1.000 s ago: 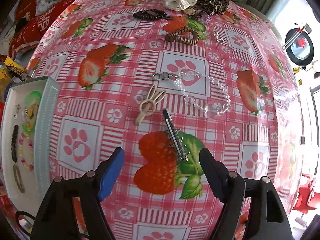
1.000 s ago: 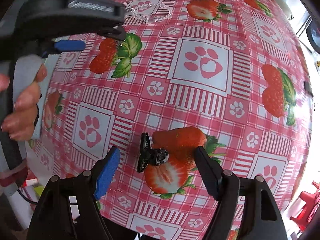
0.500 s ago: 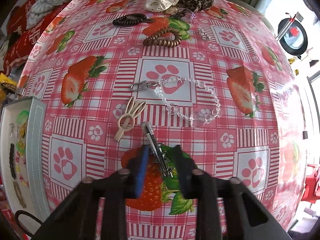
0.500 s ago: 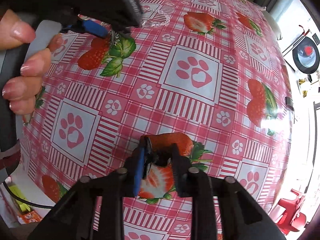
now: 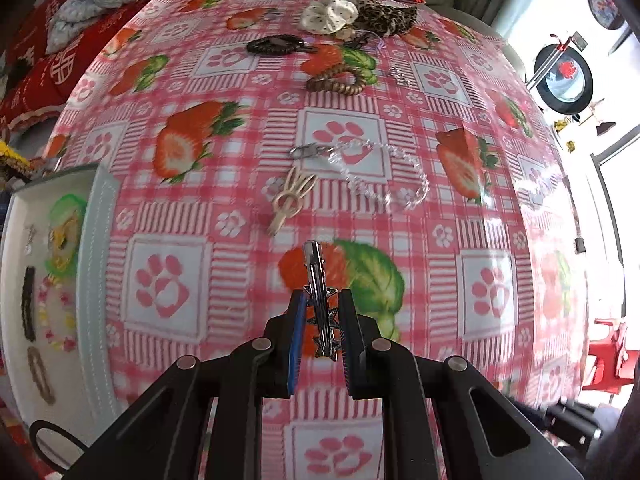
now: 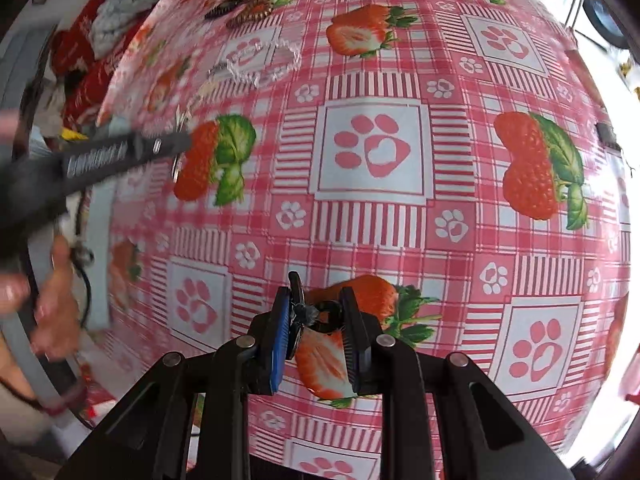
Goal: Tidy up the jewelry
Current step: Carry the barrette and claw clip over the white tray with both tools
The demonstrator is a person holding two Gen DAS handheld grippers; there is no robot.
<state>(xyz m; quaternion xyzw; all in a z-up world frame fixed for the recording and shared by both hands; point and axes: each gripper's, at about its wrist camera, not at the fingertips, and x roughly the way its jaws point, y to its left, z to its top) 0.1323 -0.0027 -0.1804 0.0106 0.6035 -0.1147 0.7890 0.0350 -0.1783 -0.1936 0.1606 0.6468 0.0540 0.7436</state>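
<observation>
My left gripper [image 5: 322,300] is shut on a silver star hair clip [image 5: 318,280], held just above the strawberry tablecloth. My right gripper [image 6: 314,300] is shut on a small black clip [image 6: 298,308], also lifted off the cloth. A beige rabbit hair clip [image 5: 290,200] and a clear bead bracelet [image 5: 380,176] lie ahead of the left gripper. A white jewelry tray [image 5: 96,248] at the left holds several small pieces. In the right wrist view the left gripper [image 6: 120,156] shows at the left, blurred.
Farther back lie a brown spiral hair tie [image 5: 340,82], a black hair tie [image 5: 276,45], a white scrunchie [image 5: 328,14] and a leopard scrunchie [image 5: 384,12]. Red cushions [image 5: 52,60] lie beyond the table's left edge. The clear bracelet [image 6: 260,64] also shows in the right wrist view.
Both grippers closed from open, the left on the silver star clip and the right on the black clip. Both have since lifted their clips off the cloth.
</observation>
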